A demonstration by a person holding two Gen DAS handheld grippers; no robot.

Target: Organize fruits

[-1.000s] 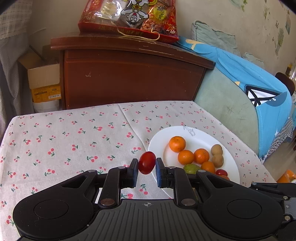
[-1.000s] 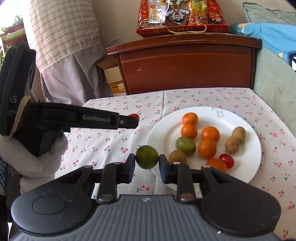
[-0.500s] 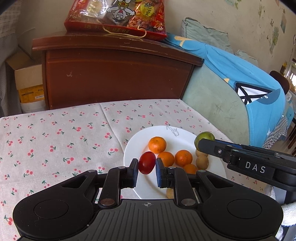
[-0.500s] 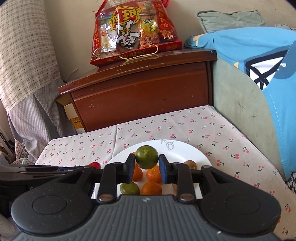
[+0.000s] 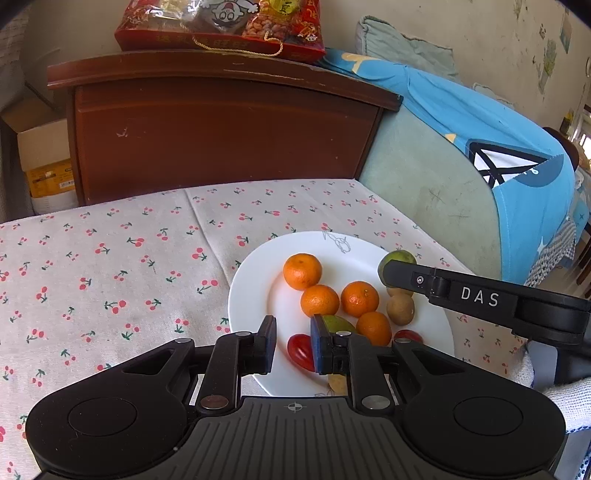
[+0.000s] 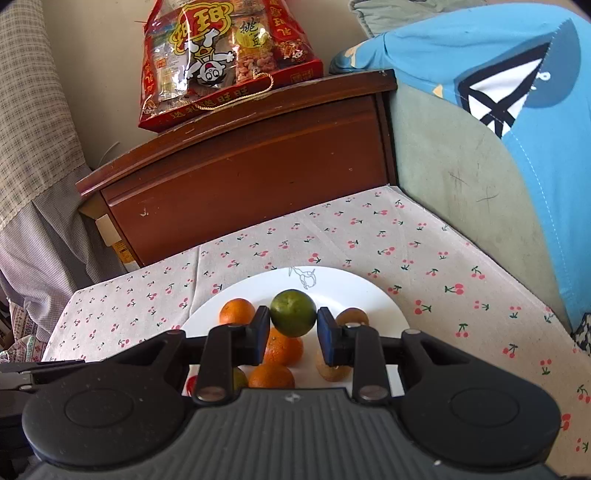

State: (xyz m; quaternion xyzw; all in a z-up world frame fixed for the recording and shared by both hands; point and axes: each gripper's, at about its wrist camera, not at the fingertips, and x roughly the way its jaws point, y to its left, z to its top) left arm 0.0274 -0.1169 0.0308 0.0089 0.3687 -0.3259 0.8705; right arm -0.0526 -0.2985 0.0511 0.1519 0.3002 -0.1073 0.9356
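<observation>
A white plate [image 5: 251, 291] on the cherry-print cloth holds several oranges [image 5: 302, 270], kiwis [image 5: 400, 309], a green fruit [image 5: 338, 324] and a small red tomato [image 5: 406, 335]. My left gripper [image 5: 293, 345] is open over the plate's near edge; a red tomato [image 5: 300, 351] lies on the plate below, against the right finger. My right gripper [image 6: 293, 332] is shut on a green citrus [image 6: 293, 312], held above the plate [image 6: 369, 291]. That citrus [image 5: 399, 258] and right gripper arm show in the left wrist view.
A dark wooden cabinet [image 5: 221, 133] stands behind the table with a red snack bag [image 5: 221, 26] on top. A sofa with a blue cloth [image 5: 480, 122] runs along the right. A cardboard box [image 5: 44, 162] sits at the left.
My left gripper has opened and let go of the red tomato, which now lies on the plate. My right gripper with the green citrus has come lower over the plate.
</observation>
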